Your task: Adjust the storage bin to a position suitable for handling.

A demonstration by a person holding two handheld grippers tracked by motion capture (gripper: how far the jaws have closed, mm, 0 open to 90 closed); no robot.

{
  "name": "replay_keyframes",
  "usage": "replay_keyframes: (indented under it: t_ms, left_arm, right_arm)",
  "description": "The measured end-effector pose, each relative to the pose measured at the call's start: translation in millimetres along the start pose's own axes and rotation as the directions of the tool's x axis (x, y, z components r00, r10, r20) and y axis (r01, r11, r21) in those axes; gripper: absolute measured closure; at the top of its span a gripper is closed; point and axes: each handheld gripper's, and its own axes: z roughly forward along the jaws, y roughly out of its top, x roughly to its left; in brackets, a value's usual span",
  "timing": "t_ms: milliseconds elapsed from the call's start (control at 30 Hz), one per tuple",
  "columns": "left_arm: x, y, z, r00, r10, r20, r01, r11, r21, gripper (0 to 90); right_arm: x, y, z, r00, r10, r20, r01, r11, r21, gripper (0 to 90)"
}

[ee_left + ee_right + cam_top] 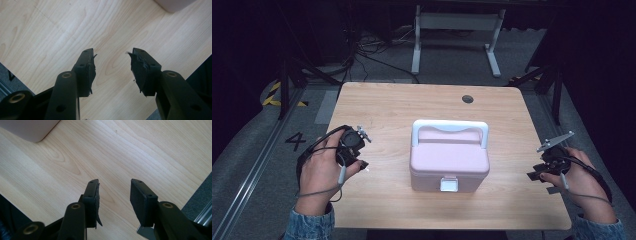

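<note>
Sitting between spread grippers [362, 164]: pink box [449, 160].

The pink box [449, 161] stands alone in the middle of the tabletop [387, 110]; bare wood lies open on all its sides.

I sat in a lab or test room; my wooden table [387, 105] stood on grey carpet [452, 65] marked with a "4" [295, 141] and hazard tape [274, 95]; cables [372, 47] trailed past a white stand [457, 35]; walls were dark.
</note>
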Motion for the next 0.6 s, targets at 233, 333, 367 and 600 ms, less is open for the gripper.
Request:
replay_keyframes:
  t_ms: [233, 333, 367, 600]
  left_arm:
    - [-5.9, 14.5, -12.1, 0.9992, 0.016, 0.035, -0.014, 0.9985, -0.053, 55.2]
    - [-6.9, 23.4, -17.7, 0.9983, 0.022, 0.055, -0.016, 0.9951, -0.098, 58.5]
    - [-7.6, 29.2, -19.1, 0.9975, 0.034, 0.063, -0.028, 0.9950, -0.096, 58.8]
    - [-11.6, 49.1, -29.6, 0.9935, 0.072, 0.089, -0.057, 0.9858, -0.158, 54.3]
  right_arm:
    - [-1.3, -0.5, 1.3, 0.9999, 0.005, 0.011, -0.005, 1.000, -0.019, 60.8]
    - [-0.9, -1.0, 0.1, 0.9998, 0.000, 0.020, 0.001, 0.999, -0.032, 60.9]
    - [-0.3, -1.6, -1.3, 0.9998, 0.001, 0.022, 0.000, 0.999, -0.042, 61.0]
    - [-0.3, -3.9, -2.4, 0.9997, 0.002, 0.026, -0.001, 0.999, -0.052, 60.1]
